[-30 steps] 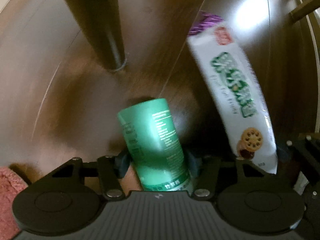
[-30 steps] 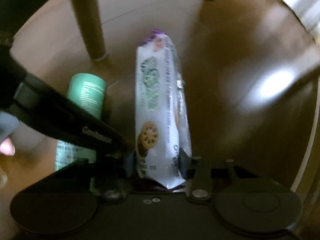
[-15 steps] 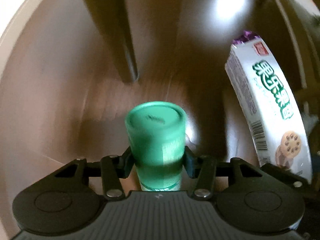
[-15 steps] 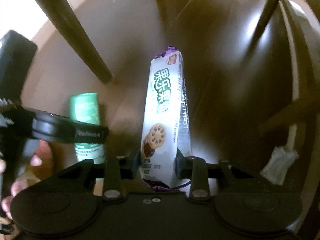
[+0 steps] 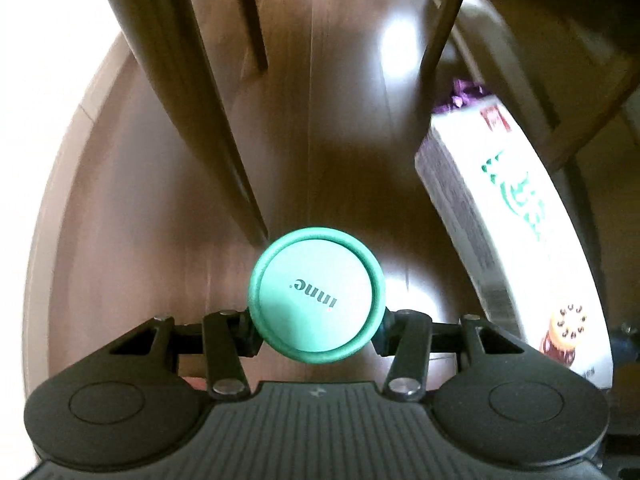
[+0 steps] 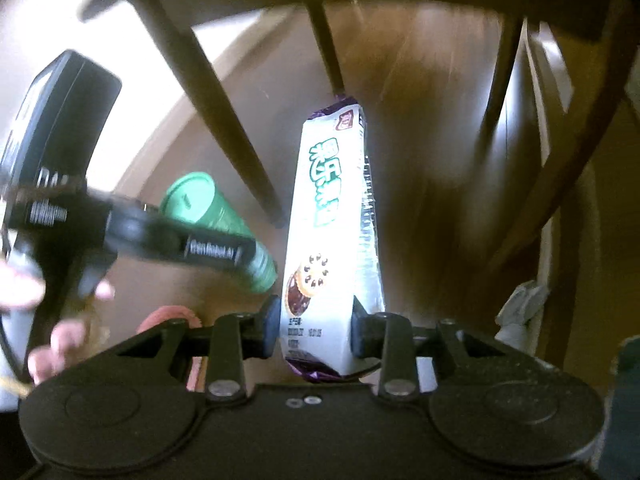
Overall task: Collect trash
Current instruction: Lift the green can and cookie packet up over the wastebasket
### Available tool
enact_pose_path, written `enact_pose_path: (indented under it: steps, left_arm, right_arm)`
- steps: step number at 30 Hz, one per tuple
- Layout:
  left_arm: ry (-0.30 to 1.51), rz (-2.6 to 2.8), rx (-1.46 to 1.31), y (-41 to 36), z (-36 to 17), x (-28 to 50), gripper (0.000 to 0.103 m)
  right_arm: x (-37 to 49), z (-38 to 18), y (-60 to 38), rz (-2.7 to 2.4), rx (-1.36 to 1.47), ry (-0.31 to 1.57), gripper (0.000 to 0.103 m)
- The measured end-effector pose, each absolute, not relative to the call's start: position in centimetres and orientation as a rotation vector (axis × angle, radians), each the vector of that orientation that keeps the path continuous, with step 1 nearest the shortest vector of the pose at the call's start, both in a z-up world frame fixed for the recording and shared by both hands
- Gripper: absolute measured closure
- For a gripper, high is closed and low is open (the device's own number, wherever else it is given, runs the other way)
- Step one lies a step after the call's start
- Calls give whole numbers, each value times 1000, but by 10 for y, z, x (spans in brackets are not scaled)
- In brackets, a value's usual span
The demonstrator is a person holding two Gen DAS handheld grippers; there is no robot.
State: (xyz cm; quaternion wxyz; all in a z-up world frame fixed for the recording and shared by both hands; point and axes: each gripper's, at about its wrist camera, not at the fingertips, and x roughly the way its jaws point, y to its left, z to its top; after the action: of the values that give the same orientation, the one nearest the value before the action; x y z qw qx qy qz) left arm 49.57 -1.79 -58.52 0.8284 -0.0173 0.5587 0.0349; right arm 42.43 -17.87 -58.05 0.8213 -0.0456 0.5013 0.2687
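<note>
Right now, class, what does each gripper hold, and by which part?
The left gripper clamps the green canister across its sides below the cap. The right gripper pinches the white biscuit packet near its lower end.

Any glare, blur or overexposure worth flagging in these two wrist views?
Left wrist: green can sharp, biscuit packet smeared, glare patches on floor, left edge blown out. Right wrist: overall motion blur, chair legs streaked, packet overexposed in its middle.
</note>
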Motion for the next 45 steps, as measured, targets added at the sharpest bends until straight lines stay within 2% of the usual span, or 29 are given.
enact_pose_path:
  steps: [12,19,32,40,45]
  left_arm:
    - [936,41,-50,-30,-440,432,54]
    - [762,15,-63,-37,-353,415,54]
    - [429,1,-61,-46,-205,420,54]
    - [277,-11,-51,-55,-96,436,54]
    - [230,29,14,-74,-69,461,54]
  right_arm:
    - [360,-476,-215,726,-124,860,70]
    - [344,-402,-244,734,-155,622,70]
    - [369,-275,-272,739,-163,306,70]
    - [402,-198,-273,726,-143,220,70]
    - [436,-169,-253,660,-152,206,70]
